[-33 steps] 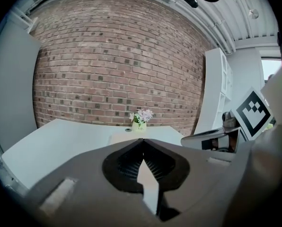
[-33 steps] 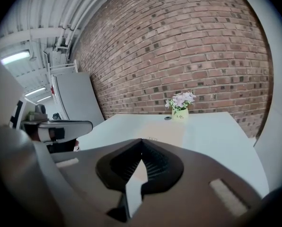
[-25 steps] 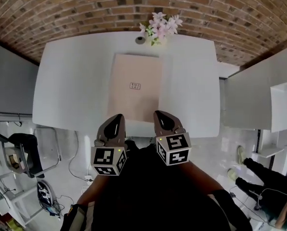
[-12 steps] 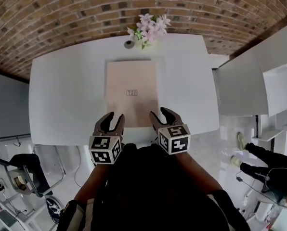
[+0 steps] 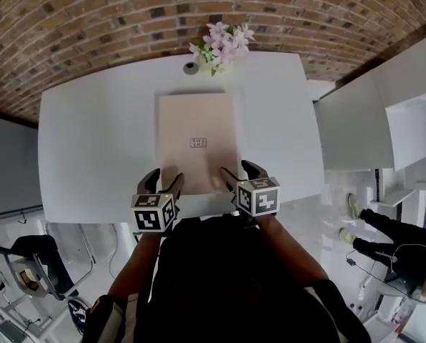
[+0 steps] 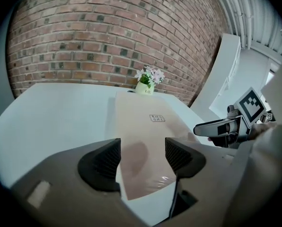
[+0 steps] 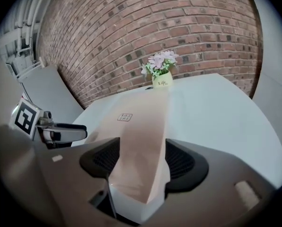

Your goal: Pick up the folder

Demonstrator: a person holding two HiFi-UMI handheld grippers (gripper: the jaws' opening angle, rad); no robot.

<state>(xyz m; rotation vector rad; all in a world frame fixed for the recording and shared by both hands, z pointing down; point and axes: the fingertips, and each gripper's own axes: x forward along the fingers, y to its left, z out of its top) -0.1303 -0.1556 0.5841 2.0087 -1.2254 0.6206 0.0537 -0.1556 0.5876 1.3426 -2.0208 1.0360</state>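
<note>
A tan folder (image 5: 196,141) with a small label lies flat on the white table (image 5: 91,141), its short near edge by the table's front. My left gripper (image 5: 163,183) hangs over the folder's near left corner and my right gripper (image 5: 241,174) over its near right corner. Both are opening. In the left gripper view the folder's corner (image 6: 148,131) shows between the jaws (image 6: 142,157), and no pad presses on it. The right gripper view shows the same at the other corner (image 7: 136,126), in the gap of the open gripper (image 7: 137,160).
A small vase of pink flowers (image 5: 224,41) and a small round object (image 5: 191,67) stand at the table's far edge, against a brick wall. White cabinets (image 5: 356,120) stand to the right. A person (image 5: 399,241) is low at the right, a chair (image 5: 27,263) low at the left.
Both grippers have dropped toward the table's front edge and reached the folder's near corners. Their jaws have gone from shut to wide apart.
</note>
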